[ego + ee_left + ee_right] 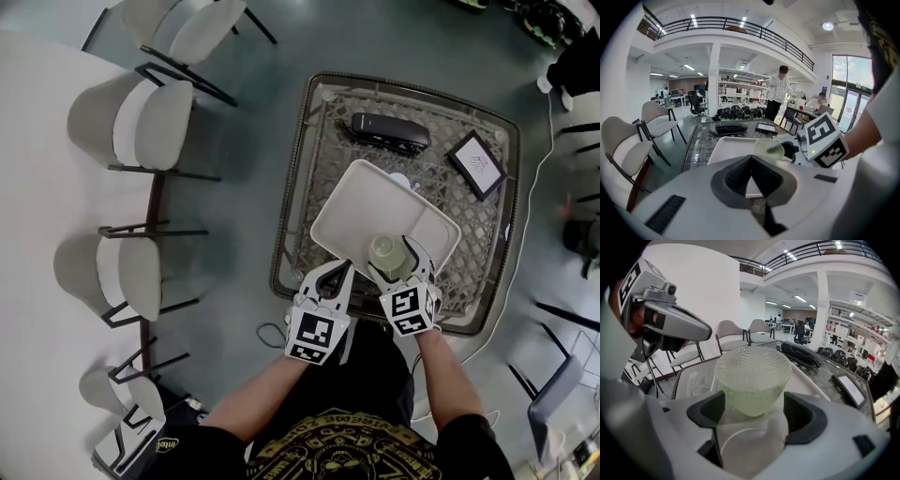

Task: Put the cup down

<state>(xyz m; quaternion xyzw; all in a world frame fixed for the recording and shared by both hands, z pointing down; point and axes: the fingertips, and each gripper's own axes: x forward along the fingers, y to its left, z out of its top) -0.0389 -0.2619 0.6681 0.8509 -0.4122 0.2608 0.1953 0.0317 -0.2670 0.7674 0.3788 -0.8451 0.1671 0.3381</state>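
Note:
A pale green dimpled glass cup sits between the jaws of my right gripper, over the near part of a white tray. In the right gripper view the cup fills the gap, and my right gripper is shut on its clear lower part. Whether the cup's base touches the tray I cannot tell. My left gripper is just left of it at the tray's near edge, its jaws together on nothing. The left gripper view shows my left gripper shut, with the cup ahead to the right.
The tray lies on a glass-topped wicker table. A black device and a framed card are at its far side. Chairs and a white table stand to the left. A person stands far behind the table.

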